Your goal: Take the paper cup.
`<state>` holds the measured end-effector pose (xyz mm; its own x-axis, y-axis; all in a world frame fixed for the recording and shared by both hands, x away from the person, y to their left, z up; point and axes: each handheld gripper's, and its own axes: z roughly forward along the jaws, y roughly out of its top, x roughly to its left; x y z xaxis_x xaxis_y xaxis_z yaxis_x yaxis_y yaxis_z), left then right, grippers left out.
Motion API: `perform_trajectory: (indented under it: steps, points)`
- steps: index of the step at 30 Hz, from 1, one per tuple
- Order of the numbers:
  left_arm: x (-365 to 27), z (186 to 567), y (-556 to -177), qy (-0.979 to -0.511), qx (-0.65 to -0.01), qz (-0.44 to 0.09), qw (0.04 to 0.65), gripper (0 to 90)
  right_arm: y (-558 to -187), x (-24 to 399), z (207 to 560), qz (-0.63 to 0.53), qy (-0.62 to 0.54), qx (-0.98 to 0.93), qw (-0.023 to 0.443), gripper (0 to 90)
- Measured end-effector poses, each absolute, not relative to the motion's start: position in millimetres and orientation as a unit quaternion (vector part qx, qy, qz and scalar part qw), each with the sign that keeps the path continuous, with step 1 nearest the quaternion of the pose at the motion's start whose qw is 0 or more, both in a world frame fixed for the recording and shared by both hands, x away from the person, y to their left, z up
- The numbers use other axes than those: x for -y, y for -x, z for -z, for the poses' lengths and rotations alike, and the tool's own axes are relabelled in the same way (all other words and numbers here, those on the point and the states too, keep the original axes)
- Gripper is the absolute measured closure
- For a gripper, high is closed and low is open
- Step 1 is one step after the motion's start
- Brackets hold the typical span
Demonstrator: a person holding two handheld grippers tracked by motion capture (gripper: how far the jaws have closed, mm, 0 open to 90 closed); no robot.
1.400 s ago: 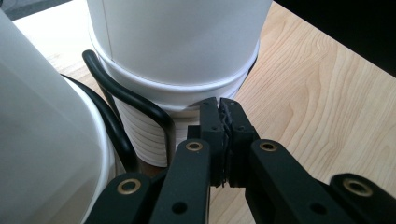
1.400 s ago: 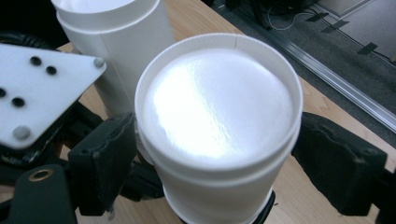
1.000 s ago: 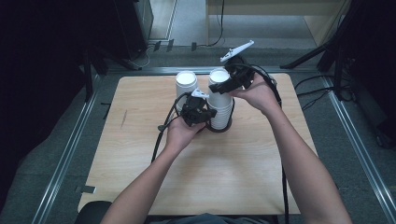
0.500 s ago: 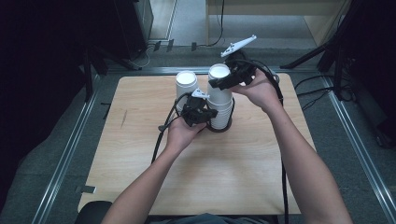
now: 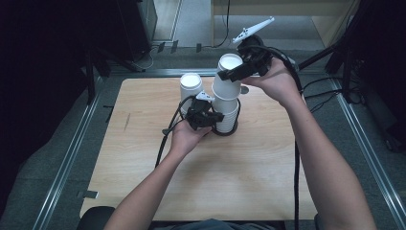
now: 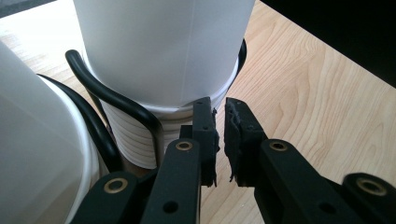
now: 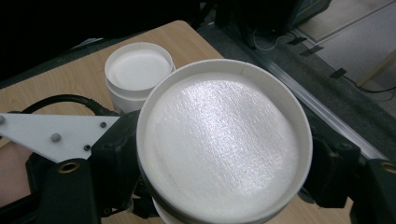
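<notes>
The jaws of the right gripper (image 5: pixel 234 73) were clamped on the sides of an upturned white paper cup (image 5: pixel 227 79), which in the high view stood higher than a second earlier, drawn most of the way off the cup stack (image 5: pixel 226 112) at about twelve o'clock from the surface's (image 5: pixel 143 167) middle. That lift suggested the cup was nearly separated. The left gripper (image 5: pixel 210 117) was at the stack's nine o'clock side, its jaws nearly together and having just eased apart slightly. A second upturned cup (image 5: pixel 190 86) stood at ten o'clock from the stack, close beside it.

In the left gripper view, the jaws stood almost together with nothing between them, their tips at the stack's ridged rims (image 6: pixel 135 140), which sat inside a black wire holder (image 6: pixel 112 100).

In the right gripper view, the held cup's closed base (image 7: pixel 224 140) faced the camera, so it carried nothing; the second cup (image 7: pixel 137 70) sat at eleven o'clock, base up too.
</notes>
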<state>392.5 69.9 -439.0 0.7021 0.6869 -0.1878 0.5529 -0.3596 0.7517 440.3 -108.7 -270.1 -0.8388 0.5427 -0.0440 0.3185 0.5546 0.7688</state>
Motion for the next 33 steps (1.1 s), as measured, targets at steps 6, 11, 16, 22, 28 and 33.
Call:
perform_trajectory:
  steps: [6, 11, 16, 22, 28, 33]
  points:
    - [-69.0, 439.8, -392.1, -0.824, -0.371, -0.078, 0.42, 80.1, -430.8, 116.9, 249.2, -0.41, -0.241, -0.869, 0.139, 25.0]
    - [-68.4, 440.1, -391.4, -0.825, -0.369, -0.071, 0.422, 78.3, -422.4, 121.7, 243.2, -0.408, -0.233, -0.871, 0.142, 25.0]
    - [-69.5, 440.0, -391.1, -0.826, -0.366, -0.066, 0.422, 76.7, -409.3, 132.1, 241.0, -0.403, -0.226, -0.877, 0.131, 24.9]
    - [-73.4, 440.2, -387.7, -0.833, -0.354, -0.053, 0.422, 71.1, -392.4, 151.5, 245.5, -0.404, -0.223, -0.879, 0.117, 24.8]
    - [-82.3, 436.7, -382.8, -0.835, -0.336, -0.032, 0.434, 65.6, -384.0, 166.9, 251.7, -0.41, -0.228, -0.877, 0.103, 24.8]
    - [-88.5, 431.9, -378.2, -0.837, -0.314, -0.017, 0.448, 59.4, -375.1, 174.1, 262.8, -0.407, -0.222, -0.881, 0.098, 24.7]
